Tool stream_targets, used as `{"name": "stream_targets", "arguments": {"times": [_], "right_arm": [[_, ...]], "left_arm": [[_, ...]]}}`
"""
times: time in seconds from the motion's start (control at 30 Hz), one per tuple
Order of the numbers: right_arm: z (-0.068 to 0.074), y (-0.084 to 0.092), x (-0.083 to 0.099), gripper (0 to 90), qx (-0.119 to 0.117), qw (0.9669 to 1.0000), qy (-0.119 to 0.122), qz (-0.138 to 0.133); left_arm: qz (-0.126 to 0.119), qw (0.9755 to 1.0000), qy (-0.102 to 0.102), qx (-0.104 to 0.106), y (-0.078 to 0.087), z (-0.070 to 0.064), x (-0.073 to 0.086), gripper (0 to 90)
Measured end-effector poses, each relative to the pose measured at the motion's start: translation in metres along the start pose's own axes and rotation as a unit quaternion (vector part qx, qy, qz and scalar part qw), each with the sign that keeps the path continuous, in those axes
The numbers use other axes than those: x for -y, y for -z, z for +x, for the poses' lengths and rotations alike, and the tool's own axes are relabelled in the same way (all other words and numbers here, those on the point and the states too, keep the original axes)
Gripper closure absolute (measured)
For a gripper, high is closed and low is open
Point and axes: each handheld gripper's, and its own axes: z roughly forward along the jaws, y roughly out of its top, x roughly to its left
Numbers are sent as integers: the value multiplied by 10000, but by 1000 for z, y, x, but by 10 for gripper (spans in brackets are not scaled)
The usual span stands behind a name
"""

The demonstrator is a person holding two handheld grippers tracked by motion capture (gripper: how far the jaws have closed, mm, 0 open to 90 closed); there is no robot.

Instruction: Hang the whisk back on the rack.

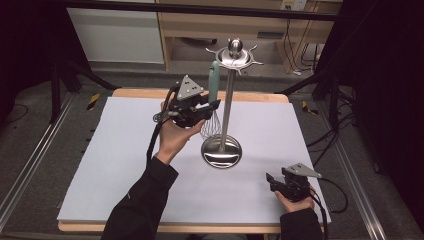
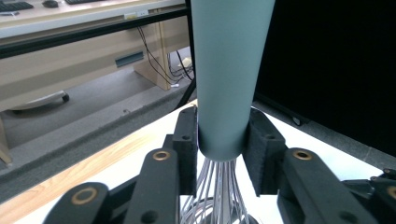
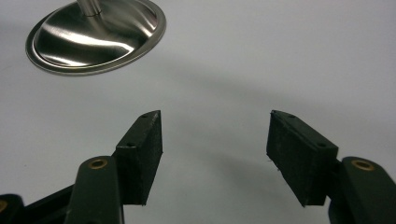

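Teal whisk (image 2: 231,74) clamped in left gripper (image 2: 223,144) beside stand (image 1: 227,100); a sideways tug could tip stand. Right gripper (image 3: 215,130) jaws apart, empty.

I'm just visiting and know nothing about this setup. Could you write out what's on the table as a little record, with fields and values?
surface: white table top
stand: upright steel utensil stand, round base, hooks at the top
whisk: teal-handled whisk, upright, wires pointing down, beside the stand's pole
left gripper: left gripper, jaws closed on the lower end of the whisk handle
right gripper: right gripper, jaws apart, holding nothing, near the table's front right
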Motion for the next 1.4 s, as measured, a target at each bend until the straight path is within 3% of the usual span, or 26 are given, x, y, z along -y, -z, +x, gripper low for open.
{"name": "stream_targets", "arguments": {"times": [0.2,0.4,0.57,0.87,1.13,1.2,1.4], "right_arm": [[0,-1,0,360,14,10000,2,8],[-2,1,0,355,23,10000,-15,-17],[-4,0,1,349,54,10000,-39,6],[-3,-1,1,334,59,10000,-50,37],[-5,0,1,332,61,10000,-54,13],[-5,0,1,332,38,9999,-87,34],[-5,-3,1,331,66,10000,-39,58]], "left_arm": [[-114,9999,67,26,6,1,0,535],[-75,9999,105,-91,11,3,1,445],[-85,9999,144,16,20,4,5,408],[-40,9998,168,-75,37,9,18,344],[29,9996,200,-188,51,17,45,322],[52,9995,201,-233,56,18,56,321],[187,9981,450,-380,68,28,99,321]]}}
